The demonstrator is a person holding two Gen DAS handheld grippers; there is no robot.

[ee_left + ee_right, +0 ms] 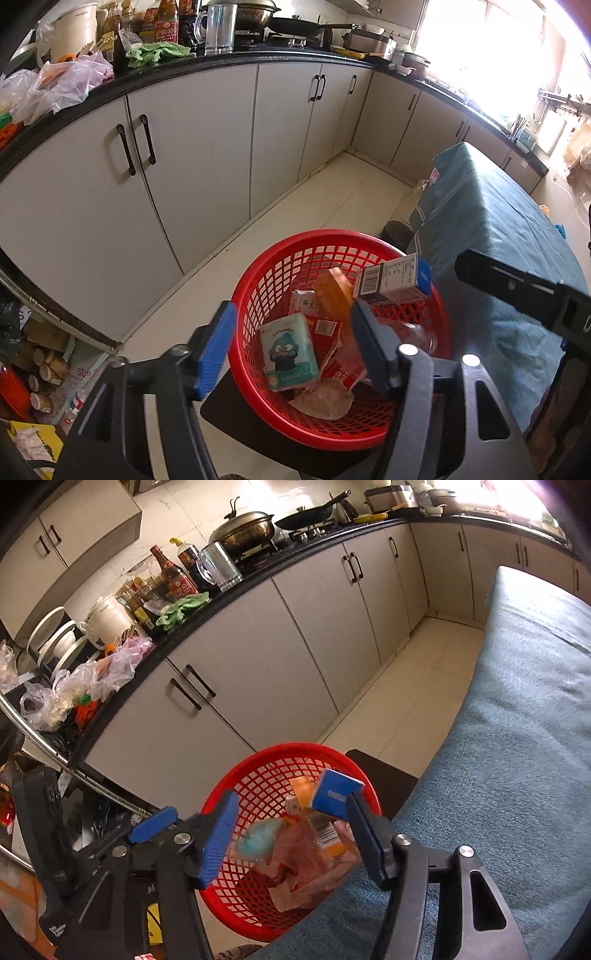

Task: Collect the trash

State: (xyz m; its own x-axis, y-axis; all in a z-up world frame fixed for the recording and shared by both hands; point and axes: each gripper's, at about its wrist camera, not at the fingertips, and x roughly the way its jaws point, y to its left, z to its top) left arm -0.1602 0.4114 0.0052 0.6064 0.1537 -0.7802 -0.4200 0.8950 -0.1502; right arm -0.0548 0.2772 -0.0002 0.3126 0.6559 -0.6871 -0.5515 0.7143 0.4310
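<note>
Trash is seen gathered in the red basket (258, 295), which is set on a dark stool (229, 402) on the floor, against the near corner of the teal-covered worktop (517, 229). Nearest the left gripper (291, 350), whose blue-padded jaws stand apart with nothing pressed between them, a teal tissue pack (288, 350) is found lying at the near side of the basket floor, its long axis running away from the jaws. Just beyond it an orange box (332, 295) is caught tilted, seemingly in mid-fall. The right gripper (288, 834) is likewise held with jaws apart over the basket; a blue-ended carton (334, 792) is seen close by its right jaw, and contact cannot be told. In the left view the same carton is shown lengthwise across the far rim beside the worktop. No trash is seen left on the worktop, so the next pick is judged to lie elsewhere. Farther off, cabinet doors (184, 147) are lined up.
</note>
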